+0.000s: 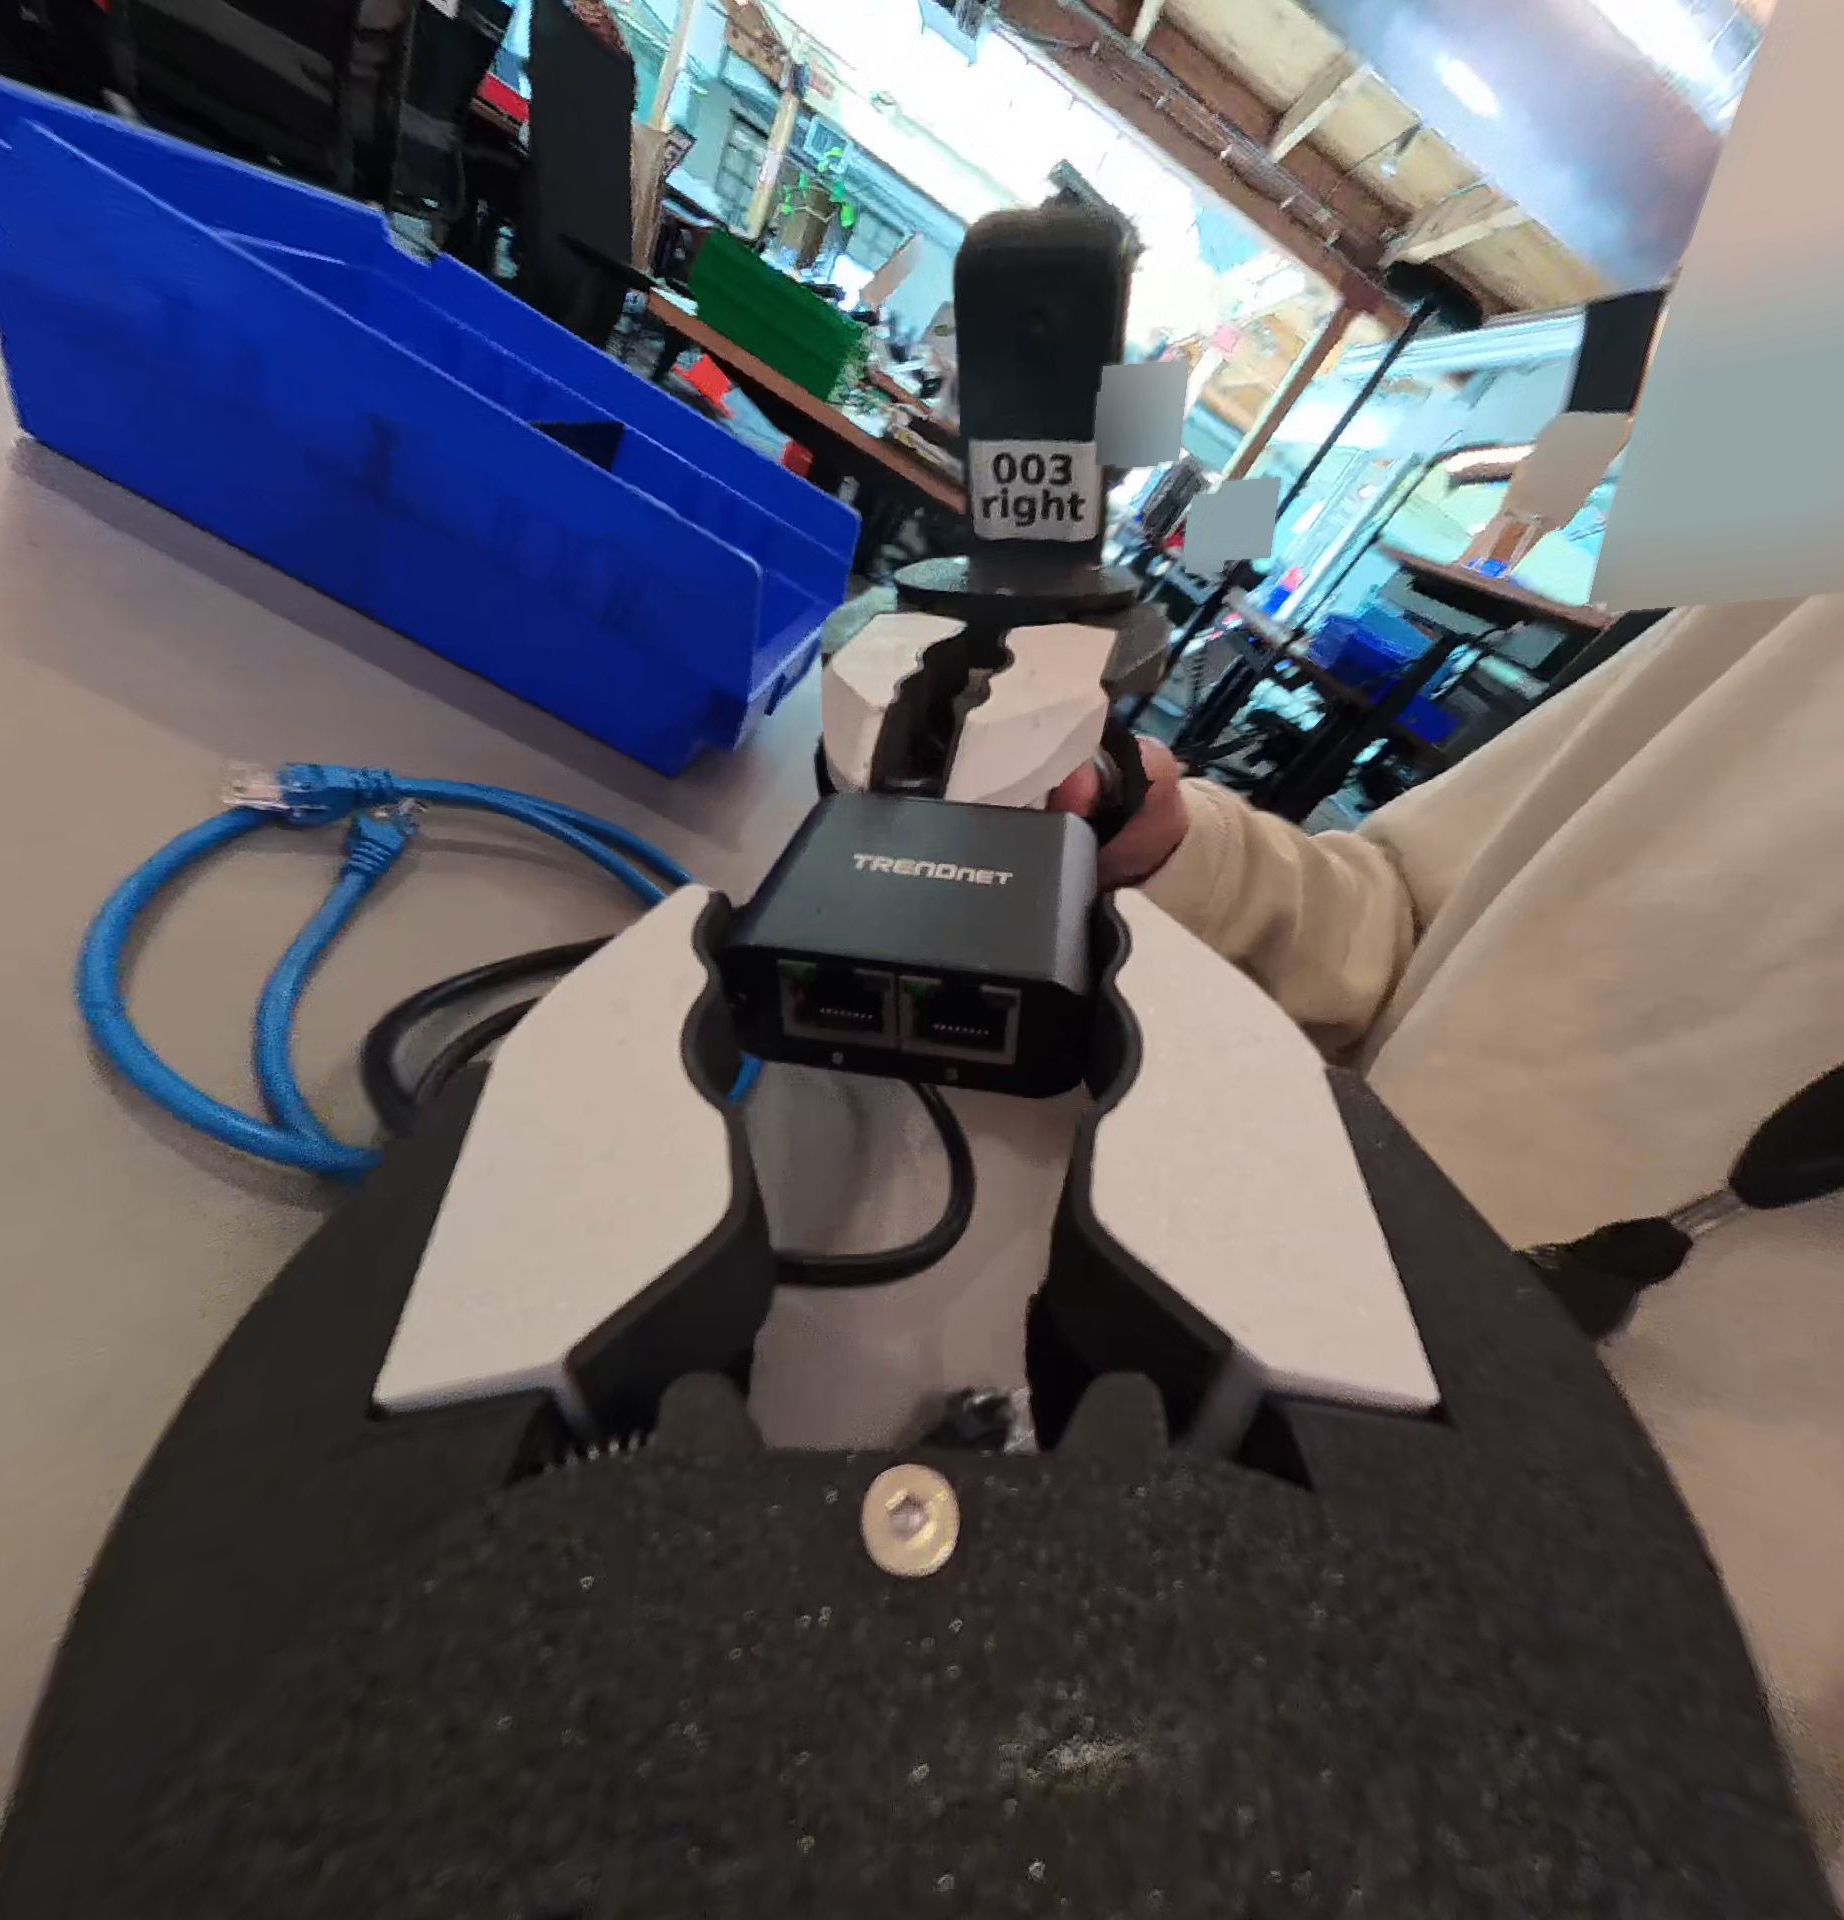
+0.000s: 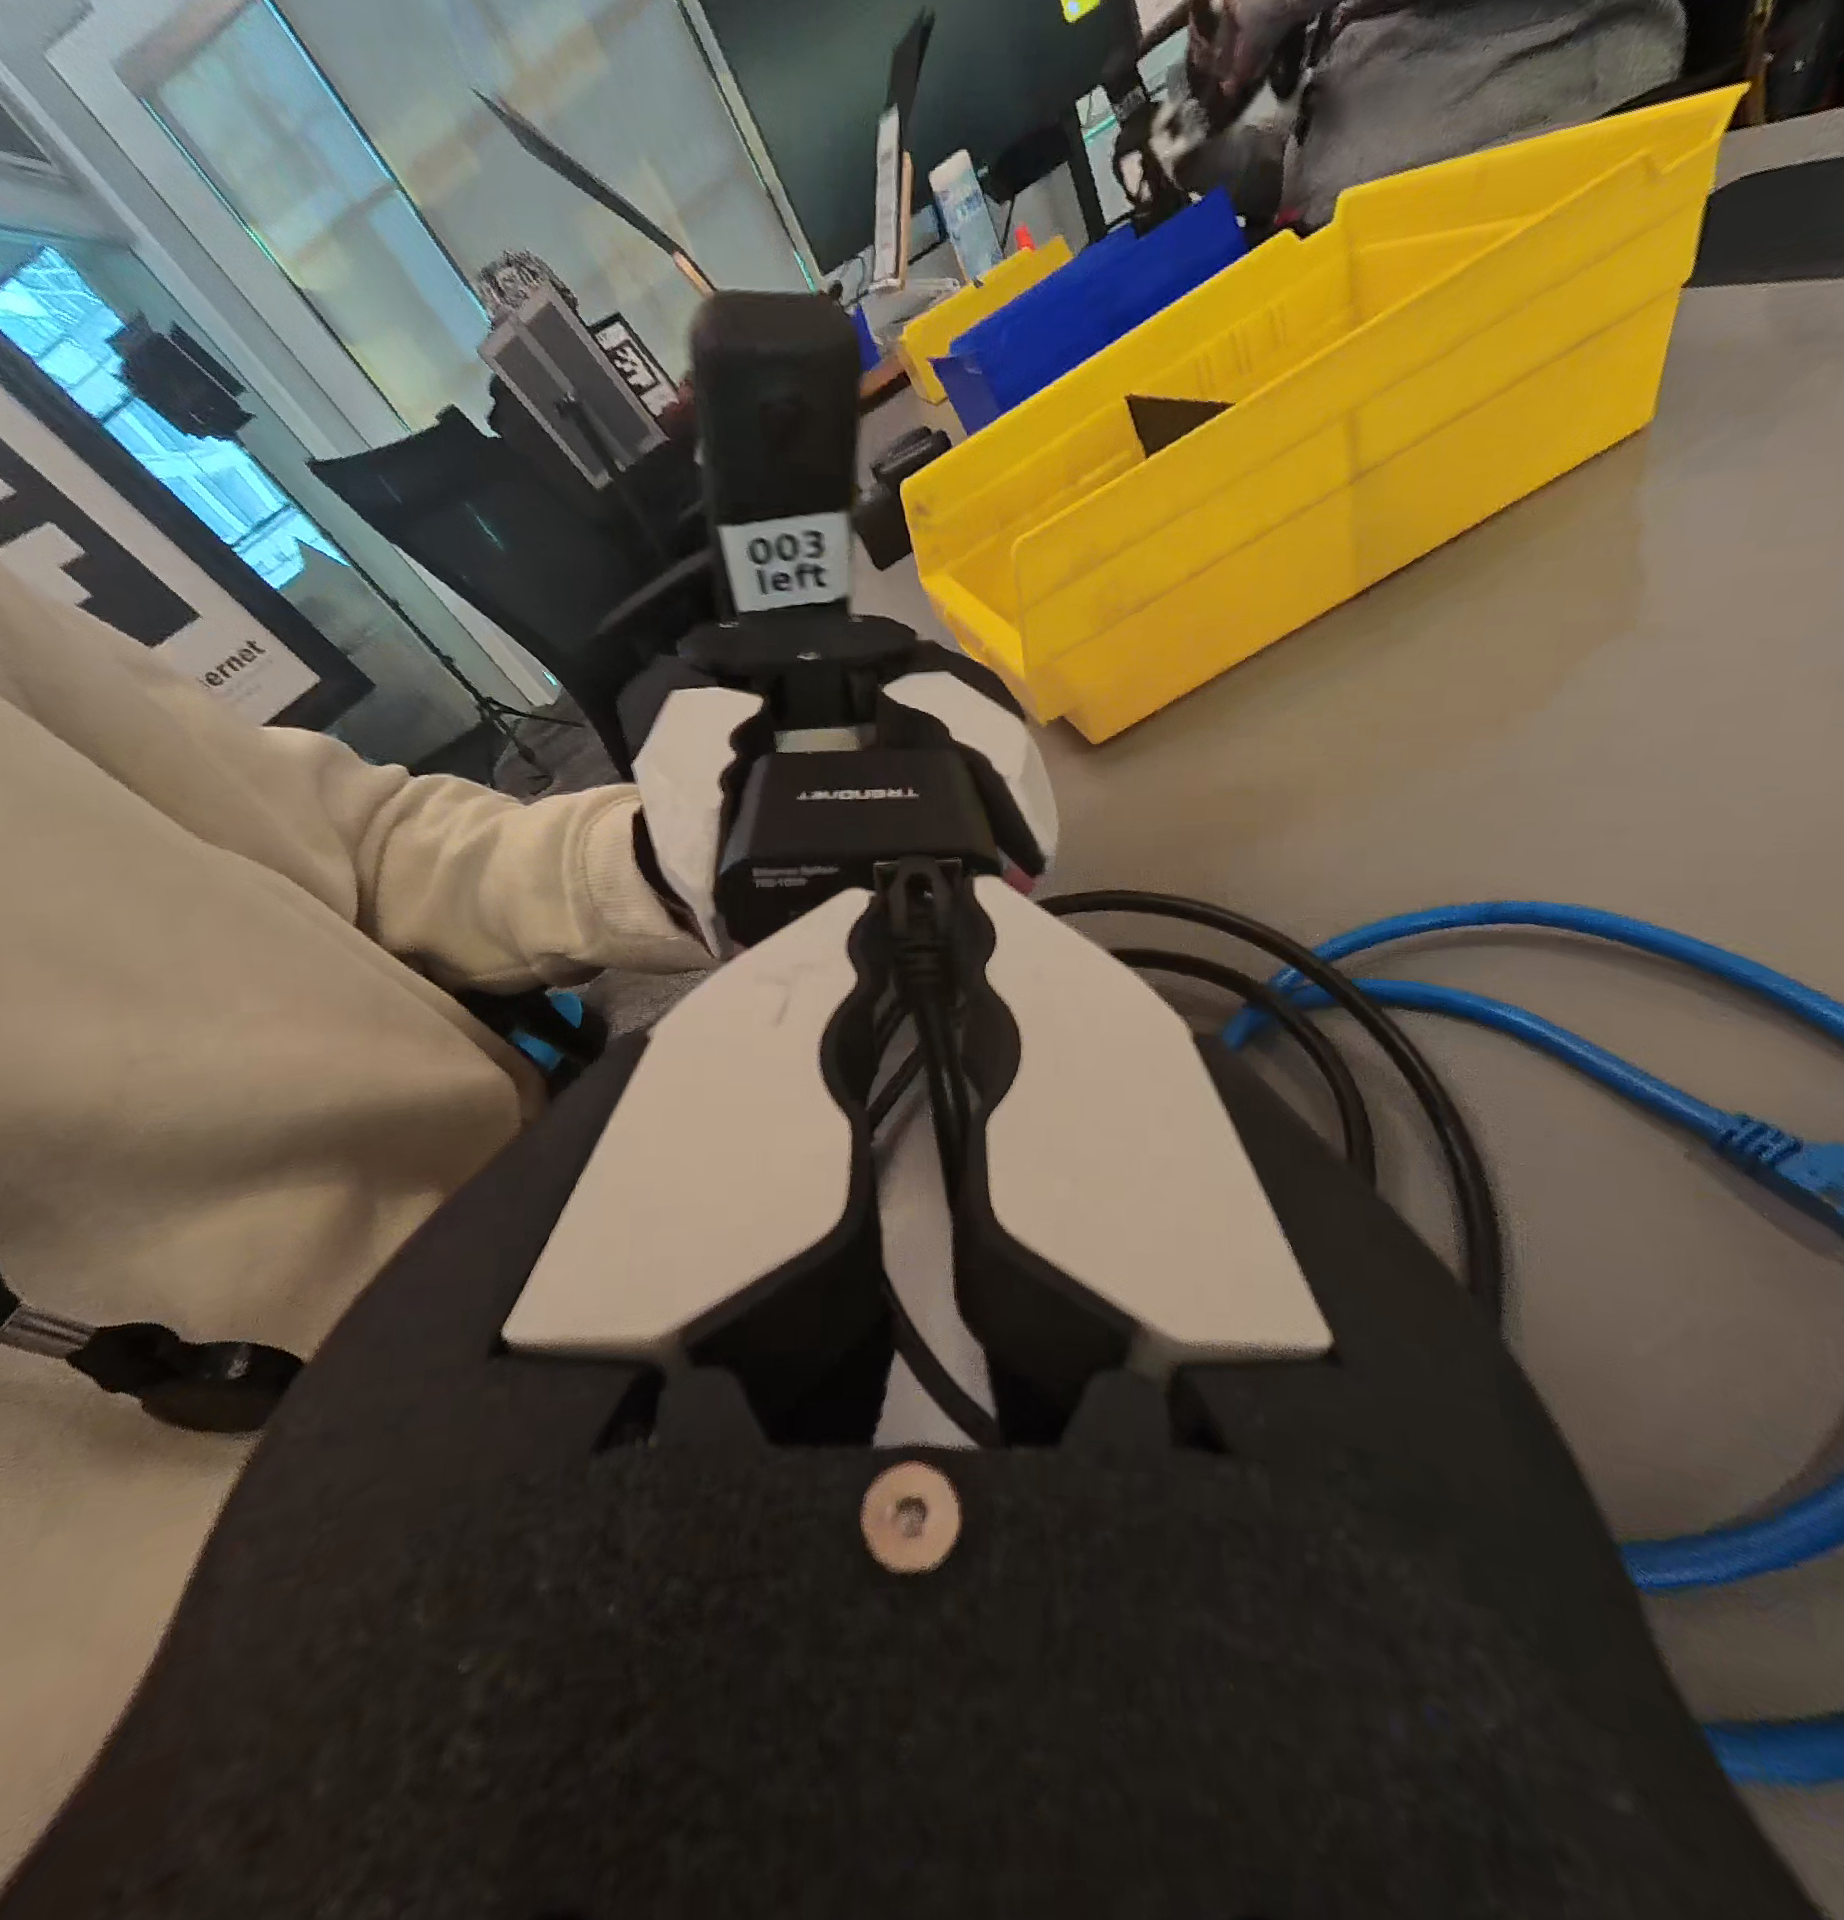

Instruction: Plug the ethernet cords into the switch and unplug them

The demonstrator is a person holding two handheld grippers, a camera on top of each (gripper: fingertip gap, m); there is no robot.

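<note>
While we hold the small black switch (image 1: 913, 961) off the grey table (image 1: 118, 1299), our left gripper (image 1: 907, 997) has its white fingers (image 1: 606, 1101) clamped on the box's two sides, the two empty ports facing the left camera. Our right gripper (image 2: 923, 935) meets the box from the opposite end, its fingers (image 2: 1094, 1049) closed together around the black cord (image 2: 939, 1029) plugged into the back of the switch.

From the left camera, the blue ethernet cords (image 1: 274, 997) lie looped on the table at nine o'clock, both clear plugs loose and well apart from the switch. A blue bin (image 1: 378, 457) stands at ten o'clock. From the right camera, a yellow bin (image 2: 1313, 457) stands at two o'clock, with the black cord curling across the table at three o'clock beside the blue cords.

A cream sleeve (image 2: 398, 873) shows behind each gripper. Beyond the table we see a workshop with cluttered benches, wooden ceiling beams, large windows and glass partitions.
</note>
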